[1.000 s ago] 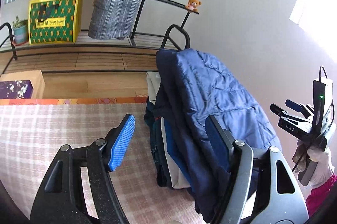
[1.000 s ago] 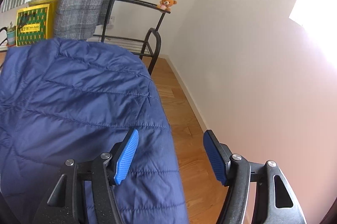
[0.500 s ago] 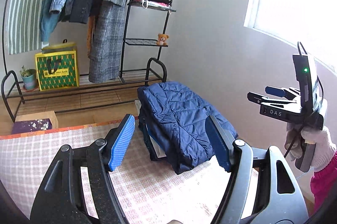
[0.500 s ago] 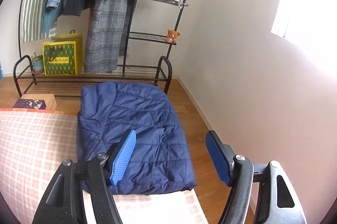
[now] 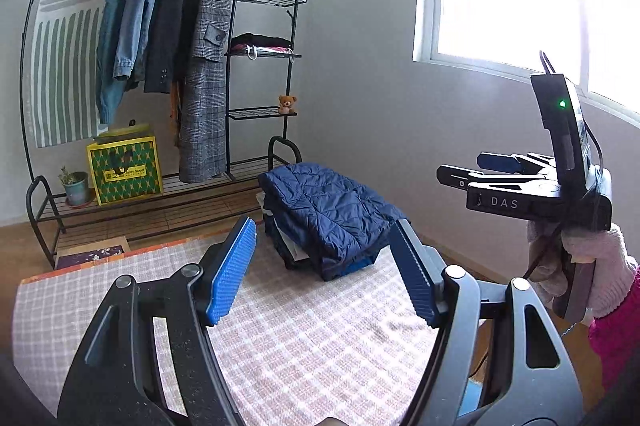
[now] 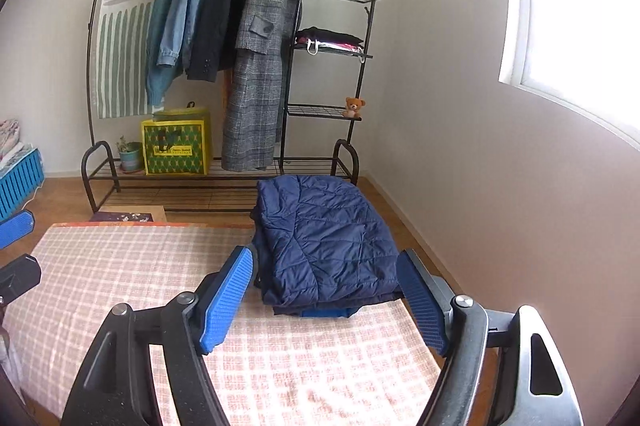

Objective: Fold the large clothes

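Checked mat (image 6: pixel 120 266) bears folded jacket (image 6: pixel 328 238) (navy); both tools (image 5: pixel 324 274) (image 6: pixel 324 298) gape empty.

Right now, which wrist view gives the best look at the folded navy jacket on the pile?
The right wrist view: the navy jacket lies nearly centred, its quilted top and front fold edge in full sight. The left wrist view shows the jacket smaller and from the side, though it reveals the other folded garments stacked beneath.

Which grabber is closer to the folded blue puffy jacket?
Probably the right gripper: it hangs just in front of the blue jacket, which fills the gap between its fingers. The left gripper is back over the checked cloth, left of the jacket.
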Tool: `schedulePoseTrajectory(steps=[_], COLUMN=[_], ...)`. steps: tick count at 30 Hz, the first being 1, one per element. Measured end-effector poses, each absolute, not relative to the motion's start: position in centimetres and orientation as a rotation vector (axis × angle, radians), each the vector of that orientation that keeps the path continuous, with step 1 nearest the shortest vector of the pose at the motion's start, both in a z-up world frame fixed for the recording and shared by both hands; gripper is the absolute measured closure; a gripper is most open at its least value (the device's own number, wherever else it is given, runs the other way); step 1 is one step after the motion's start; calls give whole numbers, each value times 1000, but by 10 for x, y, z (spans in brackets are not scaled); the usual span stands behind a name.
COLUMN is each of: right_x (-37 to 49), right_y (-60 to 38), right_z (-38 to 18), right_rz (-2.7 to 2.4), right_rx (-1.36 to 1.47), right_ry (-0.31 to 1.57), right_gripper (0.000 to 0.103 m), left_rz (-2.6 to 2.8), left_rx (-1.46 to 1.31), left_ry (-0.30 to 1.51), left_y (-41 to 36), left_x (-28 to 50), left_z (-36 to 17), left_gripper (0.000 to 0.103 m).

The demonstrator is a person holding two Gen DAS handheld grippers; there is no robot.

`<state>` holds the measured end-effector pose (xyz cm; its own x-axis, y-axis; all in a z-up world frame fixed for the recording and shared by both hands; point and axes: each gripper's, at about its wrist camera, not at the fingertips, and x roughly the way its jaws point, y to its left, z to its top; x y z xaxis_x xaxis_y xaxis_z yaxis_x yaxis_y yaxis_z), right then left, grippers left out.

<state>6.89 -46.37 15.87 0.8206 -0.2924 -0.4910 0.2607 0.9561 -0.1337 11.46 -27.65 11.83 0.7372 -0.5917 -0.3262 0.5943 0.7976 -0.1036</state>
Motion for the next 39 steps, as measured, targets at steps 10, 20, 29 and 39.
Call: schedulePoseTrajectory(steps=[10,20,29,39], right_x=[36,56,66,71], right_y=[-409,-403,-410,-411], right_z=[105,50,19,20], right_rz=[-278,-300,-314,-331], right_rx=[-21,28,25,87], right_ry=[498,519,551,523], right_gripper=[16,11,1,0], left_rz=[-623,-574,-516,-449], left_rx=[40,48,110,171], left_ry=[417,442,476,466], left_y=[-246,-234,-242,-243], left_x=[88,102,109,106], left_z=[69,35,12,6], left_gripper=[17,4,0,0])
